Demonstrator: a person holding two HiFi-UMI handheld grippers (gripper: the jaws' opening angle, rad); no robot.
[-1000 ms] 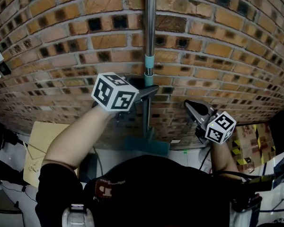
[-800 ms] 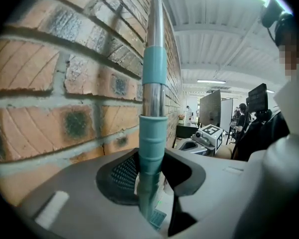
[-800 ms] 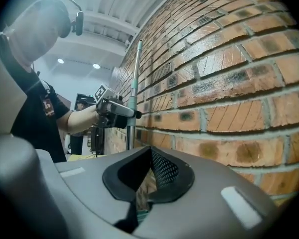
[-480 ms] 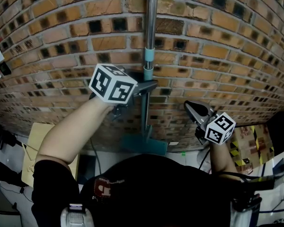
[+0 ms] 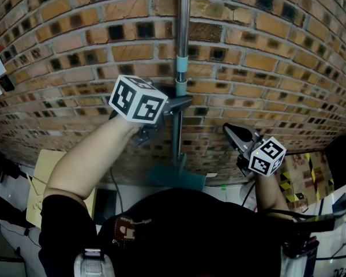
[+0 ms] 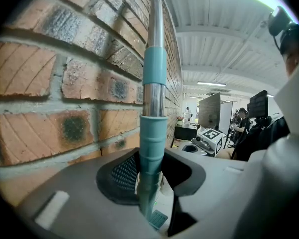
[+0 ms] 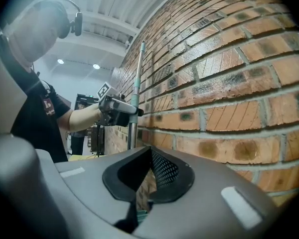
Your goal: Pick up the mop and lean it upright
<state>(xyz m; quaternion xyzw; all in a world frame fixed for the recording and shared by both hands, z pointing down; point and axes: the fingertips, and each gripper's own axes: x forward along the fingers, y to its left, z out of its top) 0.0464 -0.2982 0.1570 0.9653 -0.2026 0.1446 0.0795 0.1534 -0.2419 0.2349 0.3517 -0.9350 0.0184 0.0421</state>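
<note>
Starting at your far left, a sheet of cardboard lies on the floor near the foot of the brick wall. Next comes your left gripper, reaching across from your bare forearm with its marker cube facing up. Its jaws are clamped on the mop. In the left gripper view the pads press on the teal sleeve of the pole. The mop stands upright against the bricks, its metal pole running up out of the head view. Its teal head sits low by the base of the wall, just in front of you. To the right, well apart from the pole, your right gripper points at the wall. Its jaws are closed together with nothing between them, as the right gripper view shows.
</note>
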